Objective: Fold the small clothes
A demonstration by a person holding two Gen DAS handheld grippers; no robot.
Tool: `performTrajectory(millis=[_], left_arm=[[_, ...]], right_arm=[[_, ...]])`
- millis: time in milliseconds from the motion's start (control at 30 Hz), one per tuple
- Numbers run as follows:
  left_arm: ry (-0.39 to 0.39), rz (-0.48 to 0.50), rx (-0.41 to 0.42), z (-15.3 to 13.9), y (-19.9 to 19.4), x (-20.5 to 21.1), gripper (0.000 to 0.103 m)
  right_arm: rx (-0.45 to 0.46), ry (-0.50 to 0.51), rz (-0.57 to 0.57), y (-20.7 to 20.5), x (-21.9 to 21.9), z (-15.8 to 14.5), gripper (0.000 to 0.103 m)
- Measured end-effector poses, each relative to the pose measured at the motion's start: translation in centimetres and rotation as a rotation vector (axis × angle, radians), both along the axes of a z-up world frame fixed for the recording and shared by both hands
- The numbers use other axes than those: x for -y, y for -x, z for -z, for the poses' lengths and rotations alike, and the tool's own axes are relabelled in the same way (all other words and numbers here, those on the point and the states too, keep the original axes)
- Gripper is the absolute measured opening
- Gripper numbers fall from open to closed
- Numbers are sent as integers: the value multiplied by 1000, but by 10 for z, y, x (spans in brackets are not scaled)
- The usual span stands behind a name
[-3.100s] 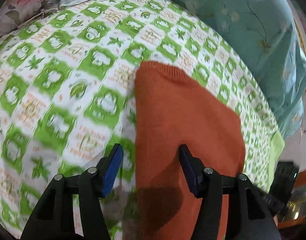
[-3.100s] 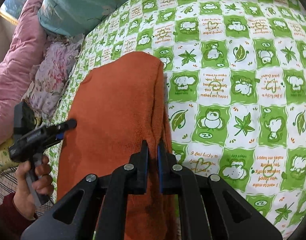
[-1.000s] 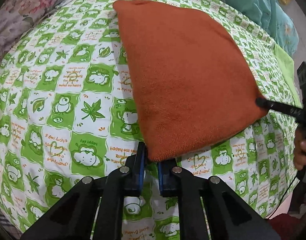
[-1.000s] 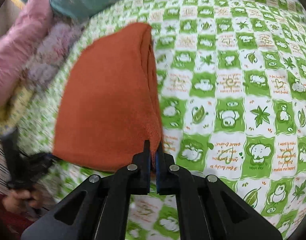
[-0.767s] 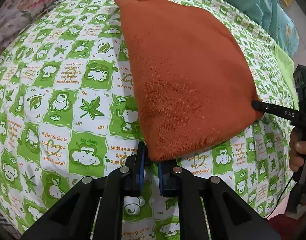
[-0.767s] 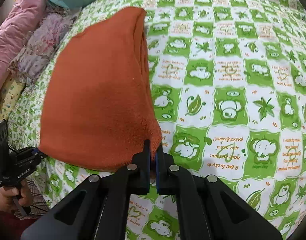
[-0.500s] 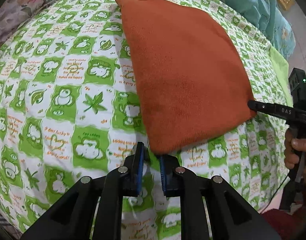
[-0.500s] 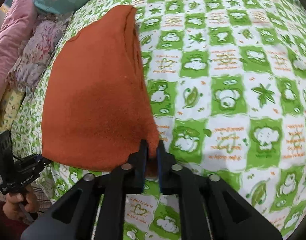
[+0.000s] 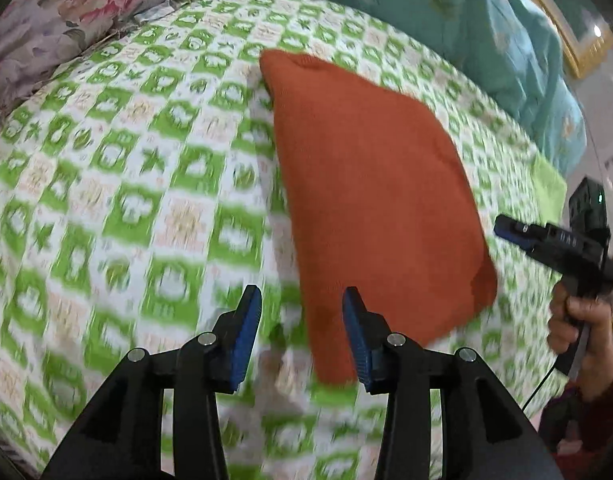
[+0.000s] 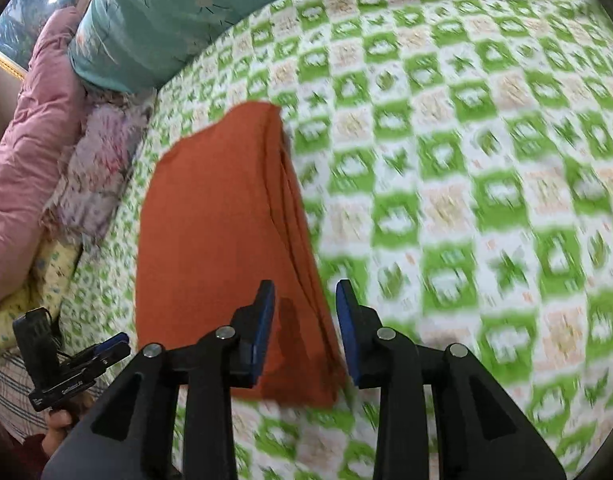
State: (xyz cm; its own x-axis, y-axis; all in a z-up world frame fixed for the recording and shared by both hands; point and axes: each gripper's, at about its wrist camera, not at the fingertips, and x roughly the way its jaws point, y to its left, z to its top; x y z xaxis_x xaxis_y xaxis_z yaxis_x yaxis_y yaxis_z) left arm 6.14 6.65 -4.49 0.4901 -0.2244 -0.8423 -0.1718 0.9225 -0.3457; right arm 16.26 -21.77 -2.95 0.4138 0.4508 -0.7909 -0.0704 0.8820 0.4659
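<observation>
**Left wrist view: folded garment released**

The orange garment (image 9: 378,200) lies folded on the bed (image 9: 118,184). The left gripper (image 9: 302,332) and right gripper (image 10: 304,320) hover over its near corners, jaws wide, empty. Lifting straight away should leave the layers undisturbed.

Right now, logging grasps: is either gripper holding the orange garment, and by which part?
Nothing is held. The left gripper and right gripper are both open above the folded orange garment.
</observation>
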Motion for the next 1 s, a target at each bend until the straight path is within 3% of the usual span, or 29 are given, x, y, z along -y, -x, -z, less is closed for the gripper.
performTrajectory(millis=[300, 567, 800, 833, 867, 900, 1000], left_arm=[[-49, -65, -20, 6, -58, -4, 46], [104, -111, -42, 17, -98, -25, 50], [169, -129, -56, 35, -123, -32, 57], [177, -127, -53, 37, -126, -32, 53], [180, -121, -48, 38, -127, -31, 42], [171, -110, -46, 38, -129, -28, 40], [111, -103, -24, 28, -129, -20, 33]], right_arm=[[-24, -32, -20, -54, -22, 12, 33], [-37, -70, -33, -89, -30, 20, 33], [-54, -97, -31, -101, -33, 29, 33], [-53, -95, -34, -103, -33, 29, 33], [-45, -86, -40, -103, -34, 28, 24], [-29, -76, -53, -103, -36, 26, 17], [59, -61, -71, -98, -41, 6, 12]])
